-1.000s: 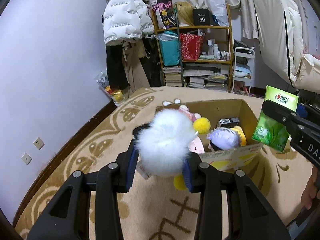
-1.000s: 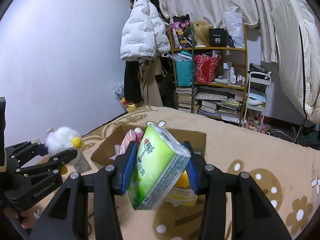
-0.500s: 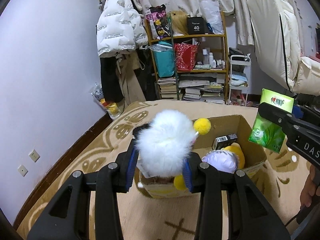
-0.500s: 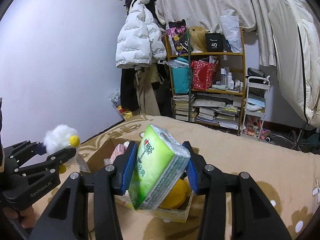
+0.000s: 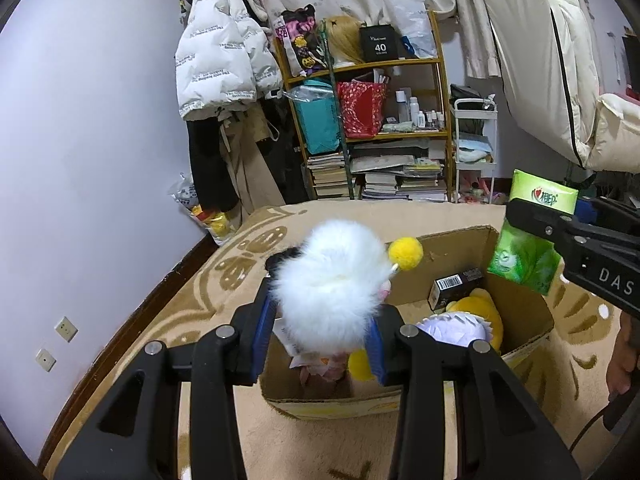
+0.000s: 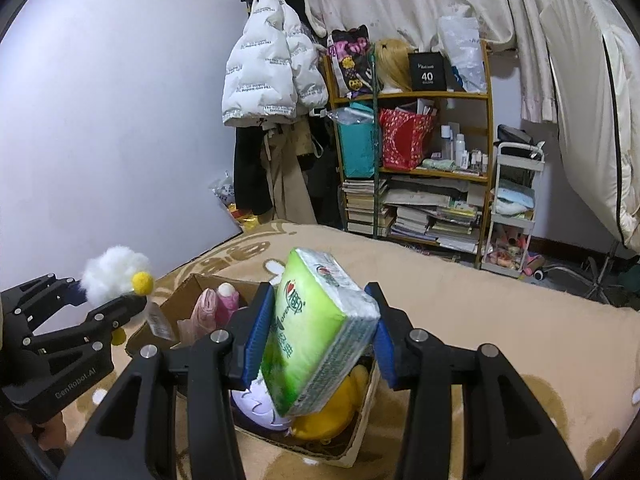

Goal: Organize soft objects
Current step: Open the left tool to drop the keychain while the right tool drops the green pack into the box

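- The left gripper point(image 5: 320, 330) is closed onto a white fluffy toy point(image 5: 334, 286), its blue pads pressing the fur on both sides; a yellow pompom point(image 5: 406, 254) sticks out at the toy's upper right.
- The toy hangs over the near left end of an open cardboard box point(image 5: 528, 322), which sits on a beige patterned carpet point(image 5: 224, 264).
- The right gripper point(image 6: 320, 330) is clamped on a green tissue pack point(image 6: 316, 328), held tilted with its top leaning left, above the box's near end in the right wrist view.
- Inside the box lie a yellow plush point(image 5: 482, 310), a pale purple plush point(image 5: 452, 330) touching it, a small dark carton with a barcode point(image 5: 456, 286) against the far wall, and a pink soft toy point(image 6: 218, 306) at the other end.
- In the left wrist view the tissue pack point(image 5: 528, 252) hangs over the box's far right corner.
- Beyond the carpet stands a wooden shelf point(image 5: 400, 136) stacked with books, bags and bottles.
- A white puffer jacket point(image 5: 222, 60) hangs left of the shelf, against the lilac wall point(image 5: 88, 120).
- A small white trolley point(image 6: 516, 208) stands right of the shelf.
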Action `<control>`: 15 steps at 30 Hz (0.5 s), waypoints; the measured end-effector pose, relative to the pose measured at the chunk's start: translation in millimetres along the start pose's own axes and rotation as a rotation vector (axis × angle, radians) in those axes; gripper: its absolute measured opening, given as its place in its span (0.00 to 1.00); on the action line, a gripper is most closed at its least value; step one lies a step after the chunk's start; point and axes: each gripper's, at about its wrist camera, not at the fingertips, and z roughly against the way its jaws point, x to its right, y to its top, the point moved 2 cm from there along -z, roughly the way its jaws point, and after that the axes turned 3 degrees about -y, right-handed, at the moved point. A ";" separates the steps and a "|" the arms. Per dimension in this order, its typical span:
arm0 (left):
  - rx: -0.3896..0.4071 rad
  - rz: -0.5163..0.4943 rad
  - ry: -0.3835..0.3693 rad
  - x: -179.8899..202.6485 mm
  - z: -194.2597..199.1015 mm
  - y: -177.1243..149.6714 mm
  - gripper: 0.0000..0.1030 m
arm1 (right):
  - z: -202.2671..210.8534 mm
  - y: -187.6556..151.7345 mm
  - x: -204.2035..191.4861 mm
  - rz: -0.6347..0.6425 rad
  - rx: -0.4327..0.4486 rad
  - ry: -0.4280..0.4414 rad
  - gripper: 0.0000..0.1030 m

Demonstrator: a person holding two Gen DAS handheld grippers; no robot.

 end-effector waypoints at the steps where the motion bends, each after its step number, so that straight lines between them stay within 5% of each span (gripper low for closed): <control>1: -0.005 0.000 -0.004 1.1 -2.4 -0.8 0.37 | -3.0 -0.3 1.2 -0.008 -0.001 0.009 0.47; 15: -0.075 0.036 -0.045 1.8 -31.8 -11.9 0.38 | -19.3 -11.0 -0.8 0.002 0.012 0.040 0.47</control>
